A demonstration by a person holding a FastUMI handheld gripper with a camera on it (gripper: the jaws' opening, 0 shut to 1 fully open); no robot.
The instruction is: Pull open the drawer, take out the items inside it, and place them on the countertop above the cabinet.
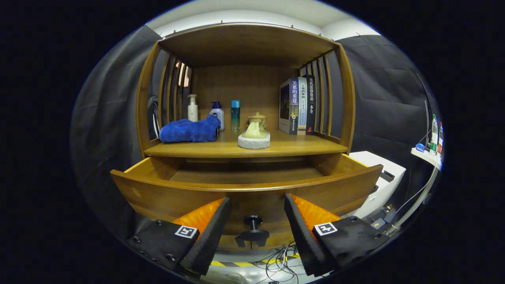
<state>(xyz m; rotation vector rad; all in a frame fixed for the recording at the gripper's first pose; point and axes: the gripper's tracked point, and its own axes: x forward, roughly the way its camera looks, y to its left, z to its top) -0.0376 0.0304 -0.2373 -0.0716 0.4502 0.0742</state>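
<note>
My hand-held gripper (255, 209) is wide open and holds nothing; I see the drawer knob (253, 228) between its fingers, not touched. The drawer (244, 189) is pulled out toward me, and the part of its floor that I can see looks bare; the high front panel hides the near part, so I cannot tell if something lies there. Beyond, at 12 o'clock, the surface (221, 149) carries a blue towel (190, 131) at 11 o'clock, a ceramic teapot on a grey coaster (254, 134), three bottles (216, 113) behind, and books (296, 105) at 1 o'clock. I judge the front edge between towel and teapot gives free room.
</note>
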